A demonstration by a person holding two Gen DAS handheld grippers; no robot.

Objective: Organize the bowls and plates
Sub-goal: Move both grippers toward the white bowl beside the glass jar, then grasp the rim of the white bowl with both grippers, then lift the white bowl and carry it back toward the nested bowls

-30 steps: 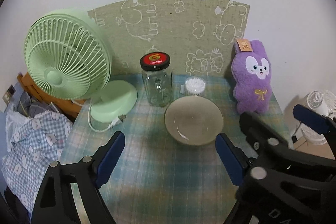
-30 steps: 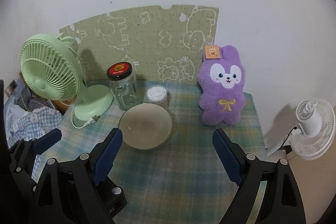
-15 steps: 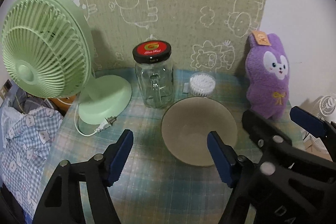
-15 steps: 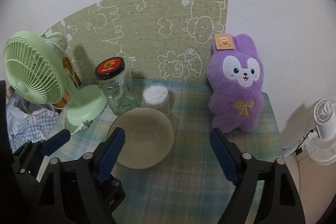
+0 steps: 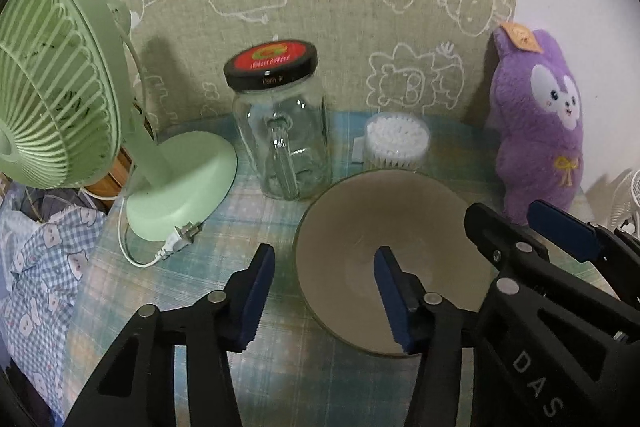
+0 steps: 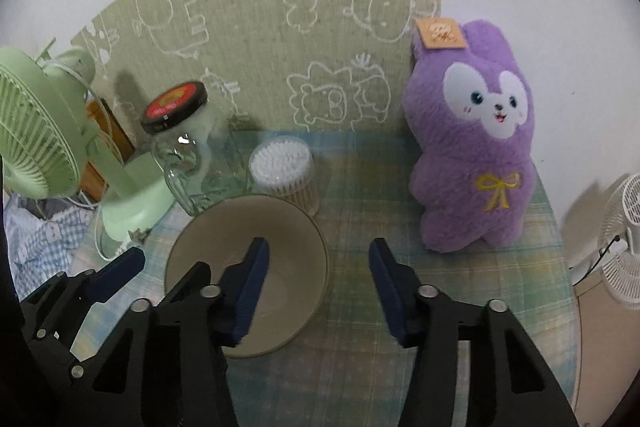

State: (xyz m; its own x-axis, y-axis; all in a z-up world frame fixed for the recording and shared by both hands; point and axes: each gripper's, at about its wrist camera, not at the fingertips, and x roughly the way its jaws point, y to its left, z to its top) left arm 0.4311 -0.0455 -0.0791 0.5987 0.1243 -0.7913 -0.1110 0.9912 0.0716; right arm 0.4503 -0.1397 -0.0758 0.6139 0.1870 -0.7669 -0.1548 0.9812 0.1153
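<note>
Nearest, the left gripper (image 5: 324, 291) and the right gripper (image 6: 314, 287) were seen half open, their jaws just having been closing, each straddling an opposite rim of the beige bowl (image 5: 384, 227) without pressing it. The bowl was not yet gripped and rested on the checked tablecloth (image 6: 400, 347). Beyond it stood a glass jar (image 5: 284, 143). No plates were visible; the organizing was judged barely begun.

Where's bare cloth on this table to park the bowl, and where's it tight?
Free: the strip between the bowl and the purple plush rabbit, and the near edge of the tablecloth under both hand-held grippers. Smaller patch between the fan base and the bowl, with the plug lying in it. Crowded: the back row, where glass jar and cotton swab tub stand close behind the bowl.
</note>
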